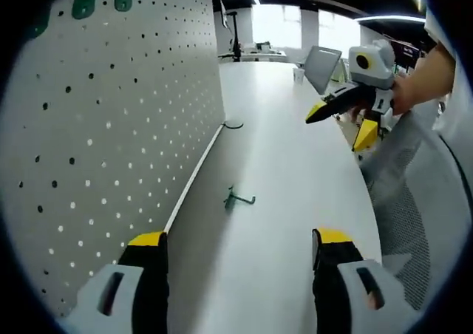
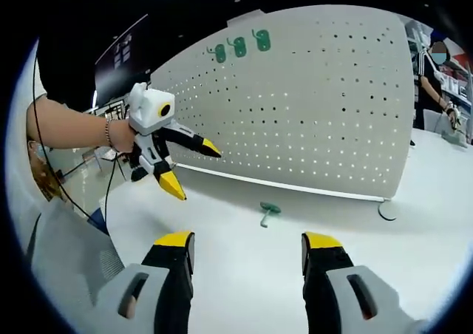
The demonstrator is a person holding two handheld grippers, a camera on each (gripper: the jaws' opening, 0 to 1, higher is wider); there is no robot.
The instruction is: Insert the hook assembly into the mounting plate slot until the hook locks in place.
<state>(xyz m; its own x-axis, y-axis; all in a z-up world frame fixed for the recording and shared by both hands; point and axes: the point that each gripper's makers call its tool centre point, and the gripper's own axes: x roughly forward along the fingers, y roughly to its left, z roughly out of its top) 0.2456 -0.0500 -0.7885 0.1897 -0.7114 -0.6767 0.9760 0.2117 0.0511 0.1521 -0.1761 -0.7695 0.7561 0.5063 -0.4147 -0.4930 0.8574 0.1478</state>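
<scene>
Centre frame in both views, the green hook (image 1: 238,199) (image 2: 267,211) lies loose on the white table (image 1: 295,164), near the pegboard (image 1: 111,127). Your left gripper (image 1: 240,249) and right gripper (image 2: 247,249) both hover with jaws apart, holding nothing.

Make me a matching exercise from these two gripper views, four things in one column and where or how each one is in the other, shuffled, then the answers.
Things:
1. loose green hook
2. three green hooks
3. pegboard
4. left gripper

Places or states:
A. standing upright along the back of the table
B. lying flat on the white table
C. held in the air, jaws open, empty
D. mounted in a row near the board's top

Pairs: 1-B, 2-D, 3-A, 4-C
</scene>
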